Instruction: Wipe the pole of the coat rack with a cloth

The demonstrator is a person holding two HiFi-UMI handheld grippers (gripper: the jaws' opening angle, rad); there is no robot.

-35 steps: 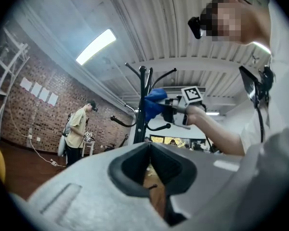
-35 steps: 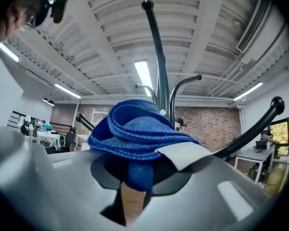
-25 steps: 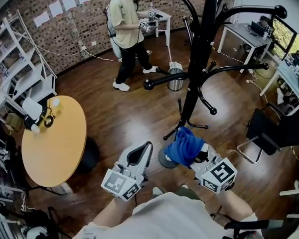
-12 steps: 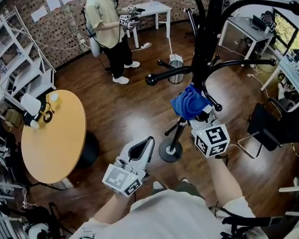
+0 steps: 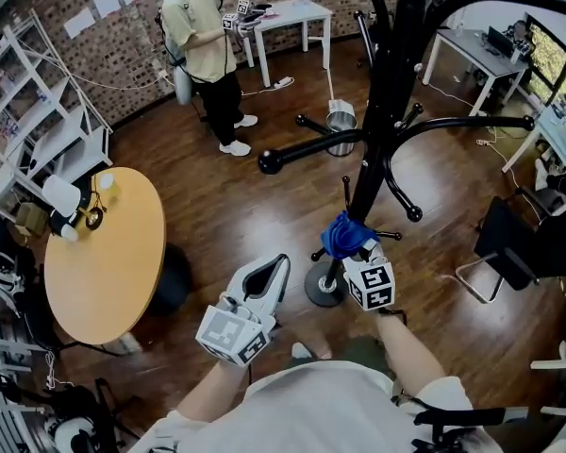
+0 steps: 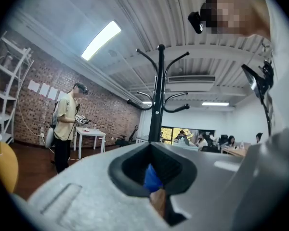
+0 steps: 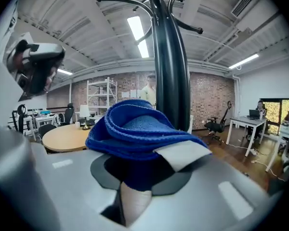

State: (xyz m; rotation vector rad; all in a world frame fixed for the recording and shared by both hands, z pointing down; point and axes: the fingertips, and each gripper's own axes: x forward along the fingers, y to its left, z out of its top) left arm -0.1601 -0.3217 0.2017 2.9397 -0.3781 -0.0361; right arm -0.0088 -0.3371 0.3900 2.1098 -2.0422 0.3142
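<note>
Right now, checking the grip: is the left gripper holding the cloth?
No, the blue cloth is clamped in the right gripper.

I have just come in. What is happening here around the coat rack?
A person holds a gripper in each hand and is wiping a black coat rack. The right gripper has its jaws shut on a folded blue cloth and holds it against the lower part of the pole, just above the base. The left gripper is shut and empty, held off to the side. Another person stands near the far wall.
</note>
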